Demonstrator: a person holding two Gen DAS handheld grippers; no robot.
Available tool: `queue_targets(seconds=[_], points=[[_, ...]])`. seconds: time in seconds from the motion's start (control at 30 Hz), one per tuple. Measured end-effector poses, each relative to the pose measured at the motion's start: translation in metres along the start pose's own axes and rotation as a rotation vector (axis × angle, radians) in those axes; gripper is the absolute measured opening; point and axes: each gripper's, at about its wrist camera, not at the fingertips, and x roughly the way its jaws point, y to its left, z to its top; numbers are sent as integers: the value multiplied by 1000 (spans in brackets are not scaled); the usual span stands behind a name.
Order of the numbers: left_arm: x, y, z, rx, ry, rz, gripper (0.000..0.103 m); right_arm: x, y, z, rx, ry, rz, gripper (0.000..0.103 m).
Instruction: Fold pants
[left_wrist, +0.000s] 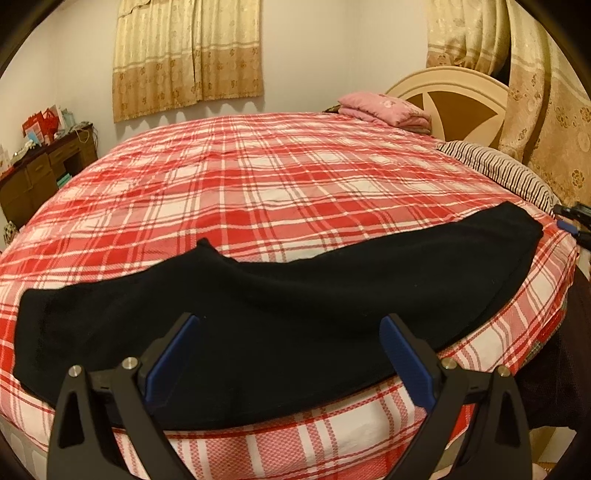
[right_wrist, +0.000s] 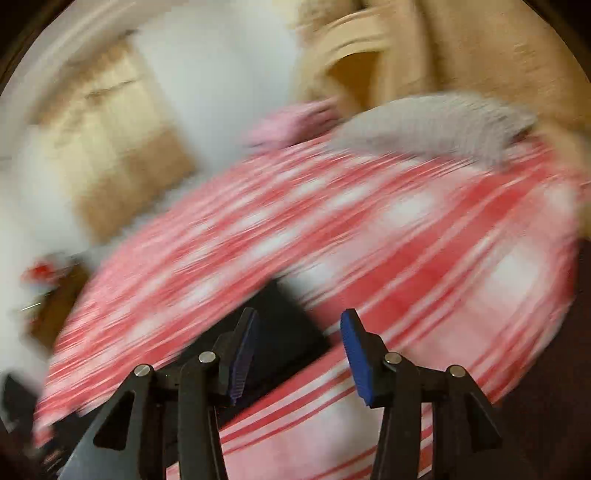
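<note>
The black pants (left_wrist: 280, 306) lie along the lower part of the left wrist frame, stretched from lower left to middle right on the red plaid bed (left_wrist: 258, 177), apparently already doubled leg over leg into one long strip. The left tool (left_wrist: 290, 354) hovers at the near edge with its jaws wide apart, holding nothing. In the heavily blurred right wrist view, the right tool (right_wrist: 299, 350) is also spread apart and empty, one end of the pants just left of centre at the bottom. Folding the strip crosswise seems left to do.
</note>
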Motion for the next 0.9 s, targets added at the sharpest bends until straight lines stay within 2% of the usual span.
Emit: queue_targets(seconds=[0.03,0.1,0.2,0.23,0.3,0.53,0.67,0.83,0.9], points=[[2,-1,-1,0,5,-3,100,5,15,-15,23,67,124,48],[3,-7,-4,9,15,-15,100,21,36,-41,76,177,269,48],[-4,-15,-7,46,3,-21,100,60,64,-84,147,359,391,48],[-7,-16,-7,57,-8,-17,100,68,69,-92,157,386,390,48],[-11,-14,-8,56,-18,-14,100,85,72,-107,189,433,332,44],[-8,-1,-11,-1,-14,-40,100,91,76,-103,215,430,286,42],[-11,-1,-12,2,-22,-43,100,100,84,-98,182,403,257,42],[-15,6,-13,-19,-35,-42,100,94,88,-96,149,309,226,42],[-12,10,-13,-33,-30,-40,100,92,84,-99,150,306,195,35]])
